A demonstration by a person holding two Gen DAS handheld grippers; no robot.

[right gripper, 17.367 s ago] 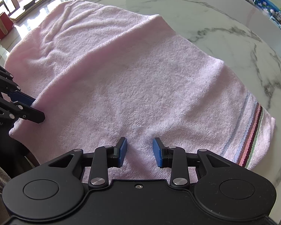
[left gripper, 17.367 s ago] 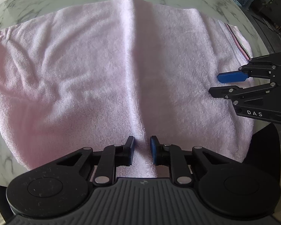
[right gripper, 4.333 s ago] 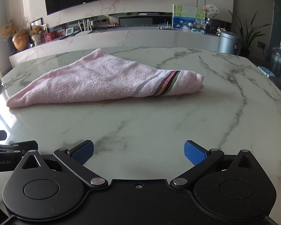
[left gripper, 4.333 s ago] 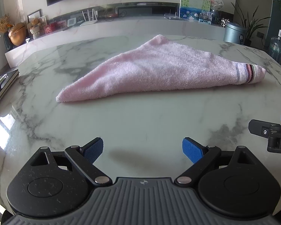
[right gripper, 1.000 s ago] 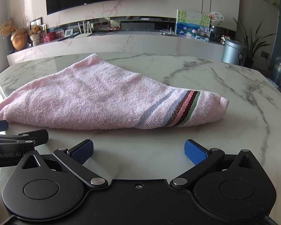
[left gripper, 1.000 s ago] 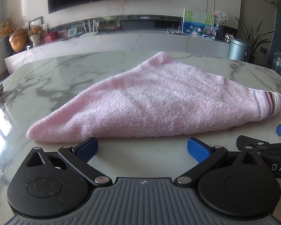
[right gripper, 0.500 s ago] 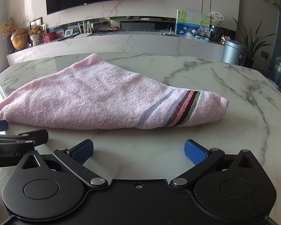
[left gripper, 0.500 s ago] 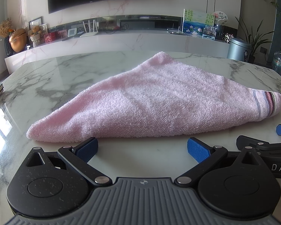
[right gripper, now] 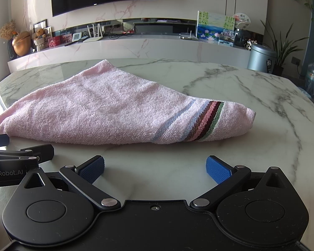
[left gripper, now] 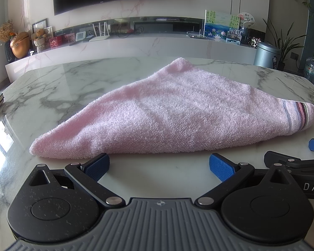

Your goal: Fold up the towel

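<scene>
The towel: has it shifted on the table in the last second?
No. The towel lies on the same marble veins of the table, with both pairs of jaws open short of it.

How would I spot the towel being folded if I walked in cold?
Find the big marble table in front of the TV wall. Lying on it, just beyond both open grippers, is a folded pink towel. Its band of coloured stripes near the right end marks it.

towel (left gripper: 178,113): pink terry cloth, rough looped pile, woven striped band at one end
table (right gripper: 251,87): grey-veined white marble, polished, glossy
left gripper (left gripper: 159,166): matt black plastic, metal pins, blue textured pads
right gripper (right gripper: 155,167): same finish
</scene>
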